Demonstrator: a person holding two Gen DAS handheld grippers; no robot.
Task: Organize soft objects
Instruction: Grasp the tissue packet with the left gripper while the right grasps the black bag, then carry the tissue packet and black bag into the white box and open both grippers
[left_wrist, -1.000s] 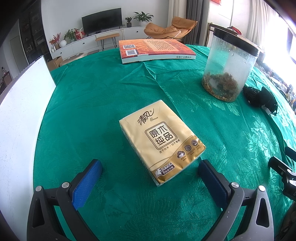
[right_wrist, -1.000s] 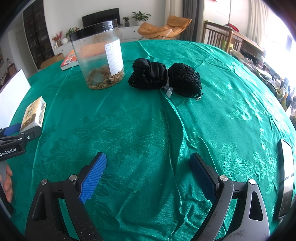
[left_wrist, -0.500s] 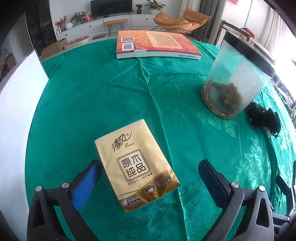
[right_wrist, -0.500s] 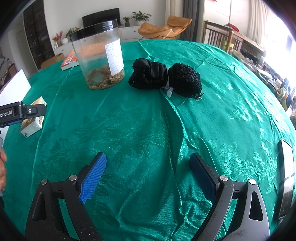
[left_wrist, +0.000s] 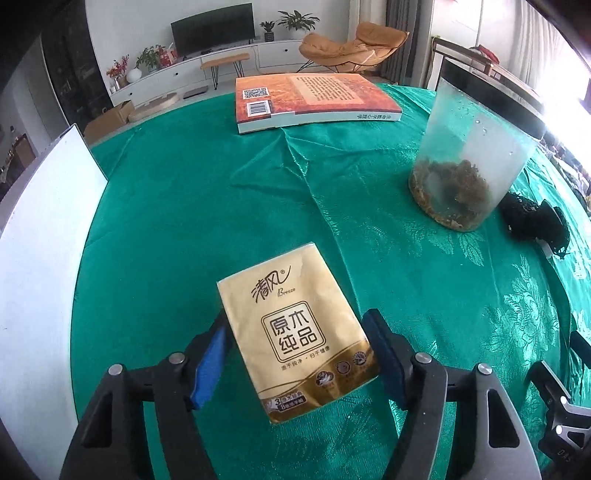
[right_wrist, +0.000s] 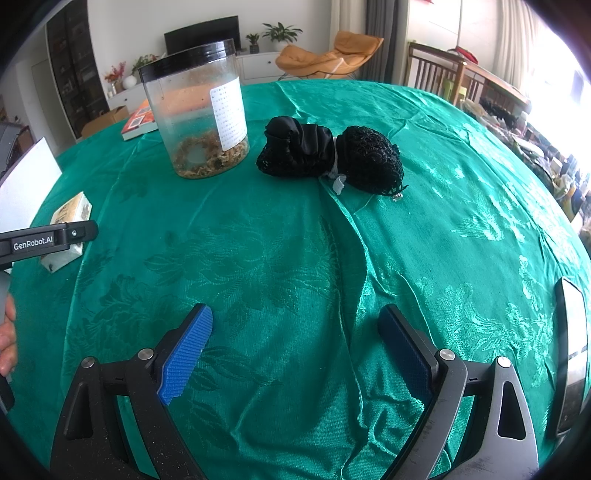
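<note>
The left gripper (left_wrist: 295, 350) has advanced over the green patterned tablecloth (left_wrist: 221, 203) until the gold plastic-wrapped tissue pack (left_wrist: 295, 332) lies between its blue-padded fingers (left_wrist: 208, 363); one second earlier the pack lay ahead of the fingertips. The jaws have just been closing from their widest spread and now stand against the pack's two long sides. In the right wrist view, the left gripper's black finger now crosses in front of the pack.

The tissue pack (left_wrist: 295, 332) reads "清风 Breeze 原木纯品"; the left tongs' (right_wrist: 48, 242) arm reads "GenRobot.AI".
</note>
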